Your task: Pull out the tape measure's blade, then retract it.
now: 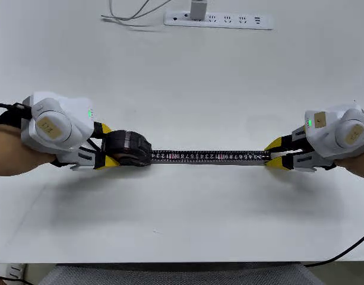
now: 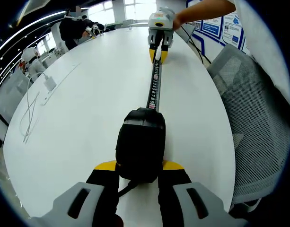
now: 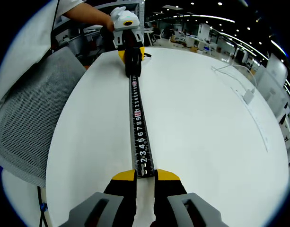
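Head view gives us the whole stretch: the tape measure is on our left side of the white bench, resting on it or just above it, we can't tell which. It is clamped in the left gripper, and its blade runs out in a straight dark line to the right gripper.

Left gripper view confirms the hold: fingers pressed on both flanks of the black case, which bulges up between them. Right gripper view shows the other fingers pinched together on the blade's tip, the numbers running away from us toward the case.

So the pull-out looks done or nearly done, we'd say, and the retract is what's left. How will it handle? The case looks chunky and rigid with smooth sides, so a squeeze across its broad flanks is the right hold. The blade is another story: thin, springy, slick, and likely to whip back hard if the tip is let go. We'd walk it home with the tip pinched. A twist could kink it.
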`<action>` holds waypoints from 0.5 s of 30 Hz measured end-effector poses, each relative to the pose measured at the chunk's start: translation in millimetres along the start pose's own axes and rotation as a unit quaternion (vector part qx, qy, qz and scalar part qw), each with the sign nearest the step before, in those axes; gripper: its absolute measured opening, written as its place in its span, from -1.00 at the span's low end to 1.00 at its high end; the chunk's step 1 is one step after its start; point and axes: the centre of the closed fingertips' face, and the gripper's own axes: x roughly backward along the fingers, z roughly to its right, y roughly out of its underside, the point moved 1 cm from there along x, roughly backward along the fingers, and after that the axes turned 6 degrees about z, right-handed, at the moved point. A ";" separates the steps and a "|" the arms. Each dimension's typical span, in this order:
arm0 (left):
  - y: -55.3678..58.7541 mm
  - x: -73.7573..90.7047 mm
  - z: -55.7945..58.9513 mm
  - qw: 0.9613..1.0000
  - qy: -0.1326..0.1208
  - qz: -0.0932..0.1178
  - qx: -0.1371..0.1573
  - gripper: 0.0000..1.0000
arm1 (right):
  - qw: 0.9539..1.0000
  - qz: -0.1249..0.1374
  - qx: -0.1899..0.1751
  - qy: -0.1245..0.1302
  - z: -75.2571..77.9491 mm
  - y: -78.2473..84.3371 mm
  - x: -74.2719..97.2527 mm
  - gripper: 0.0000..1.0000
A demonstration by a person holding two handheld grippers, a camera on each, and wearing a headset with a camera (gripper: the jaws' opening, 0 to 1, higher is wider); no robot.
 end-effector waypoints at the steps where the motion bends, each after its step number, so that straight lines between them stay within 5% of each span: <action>1: 0.2 -0.5 0.3 1.000 -0.003 -0.001 -0.003 -0.46 | 1.000 -0.001 -0.001 0.000 0.0 0.1 0.0 -0.81; 15: 1.4 -1.5 -0.9 1.000 -0.012 -0.014 -0.001 -0.44 | 1.000 -0.011 0.000 0.004 1.0 0.3 0.1 -0.78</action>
